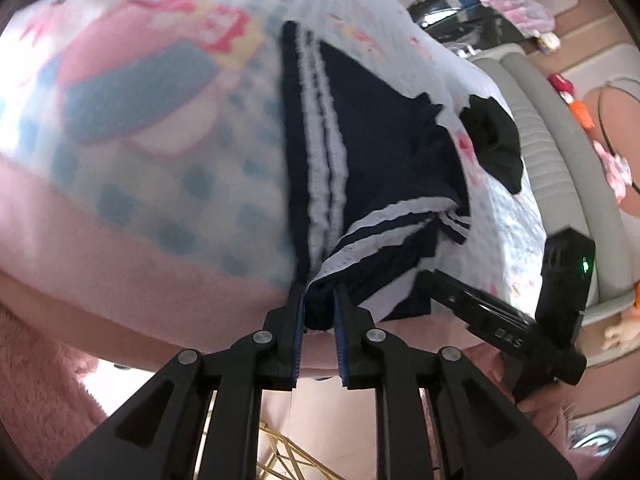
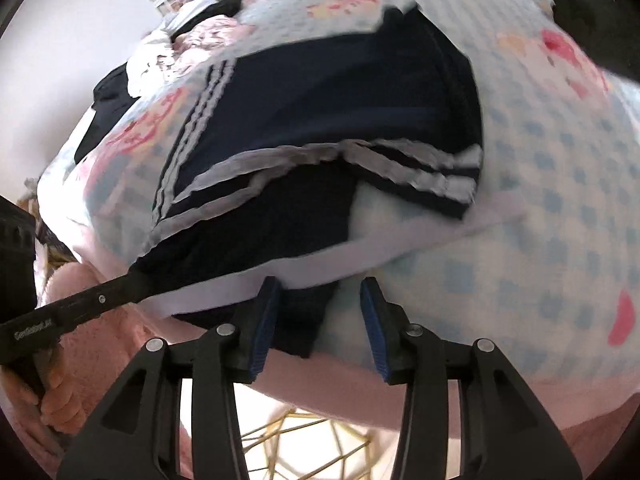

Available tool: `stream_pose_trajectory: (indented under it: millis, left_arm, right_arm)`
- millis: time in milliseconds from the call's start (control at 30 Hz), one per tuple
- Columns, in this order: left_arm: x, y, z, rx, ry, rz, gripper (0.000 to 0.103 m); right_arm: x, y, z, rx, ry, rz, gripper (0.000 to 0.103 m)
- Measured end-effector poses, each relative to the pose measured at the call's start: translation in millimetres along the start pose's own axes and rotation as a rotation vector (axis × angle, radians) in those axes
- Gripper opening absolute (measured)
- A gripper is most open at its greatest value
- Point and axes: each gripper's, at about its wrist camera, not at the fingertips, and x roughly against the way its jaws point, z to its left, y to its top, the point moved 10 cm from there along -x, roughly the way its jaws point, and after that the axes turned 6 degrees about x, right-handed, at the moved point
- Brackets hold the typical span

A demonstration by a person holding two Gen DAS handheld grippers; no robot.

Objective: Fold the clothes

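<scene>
Navy shorts (image 1: pixel 384 152) with white side stripes lie partly folded on a pastel checked blanket (image 1: pixel 160 184) with pink cartoon prints. My left gripper (image 1: pixel 320 292) is shut on the shorts' near hem, and navy cloth bunches between its blue pads. In the right wrist view the same shorts (image 2: pixel 328 92) spread across the blanket (image 2: pixel 560 200). My right gripper (image 2: pixel 320 284) stands open at the blanket's front edge. A dark corner of the shorts lies loose between its spread fingers. The left tool's black finger (image 2: pixel 100 300) reaches the shorts from the left.
A pile of pink, white and black clothes (image 2: pixel 188 44) sits at the blanket's far end. A black garment (image 1: pixel 496 144) lies beyond the shorts. A grey ribbed cushion (image 1: pixel 560 168) borders the right. A gold wire frame (image 2: pixel 304 444) shows below. A hand (image 2: pixel 60 404) in a pink fluffy sleeve holds the left tool.
</scene>
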Motion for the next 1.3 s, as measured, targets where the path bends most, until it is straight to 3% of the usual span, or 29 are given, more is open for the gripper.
stream_pose_trajectory:
  millis: [133,233,400,500,667,767,867,1000,1100,1200,1300]
  left_arm:
    - [17.9,7.8,-18.6,-0.06,-0.022,-0.083,0.031]
    - [18.5,12.4,-41.0,-0.13,-0.035,-0.112,0.04]
    - [-7.3,8.9,-14.2,-0.164,0.204,-0.059,0.043]
    - [1.2,9.7,-10.7,-0.114,0.143,-0.061,0.044]
    - [16.2,15.9,-51.8,-0.238,0.069,-0.14,0.042]
    - [1.8,18.1,-70.0,-0.307,0.077,-0.119,0.042]
    - [-14.0,20.1,-76.0,-0.344,0.164,-0.088,0.041]
    - [-16.6,22.6,-109.3,-0.424,0.107,-0.101,0.041]
    - [-34.3,23.3,-141.5,-0.526,0.098,-0.088,0.042]
    - [-58.5,22.3,-173.8,-0.712,0.157,-0.105,0.042]
    - [-86.5,12.5,-181.6,-0.778,0.176,-0.041,0.043]
  right_arm:
    - [22.2,11.5,3.6,-0.05,0.073,-0.068,0.043]
    - [29.2,23.6,7.6,-0.01,0.049,-0.107,0.043]
    - [-2.0,13.3,1.1,0.012,-0.025,-0.014,0.043]
    - [-0.3,3.5,-7.1,-0.009,-0.03,-0.005,0.043]
    - [23.5,12.4,-1.2,0.015,-0.009,-0.077,0.044]
    - [23.5,24.5,2.7,0.007,0.015,-0.103,0.044]
    - [18.4,22.9,-5.3,-0.014,-0.016,-0.08,0.044]
    - [36.2,19.4,-33.3,-0.11,-0.019,-0.124,0.044]
    - [49.6,19.3,-69.1,-0.181,-0.083,-0.151,0.044]
    - [58.3,15.6,-97.7,-0.248,-0.098,-0.161,0.044]
    - [64.8,11.0,-113.9,-0.287,-0.096,-0.171,0.044]
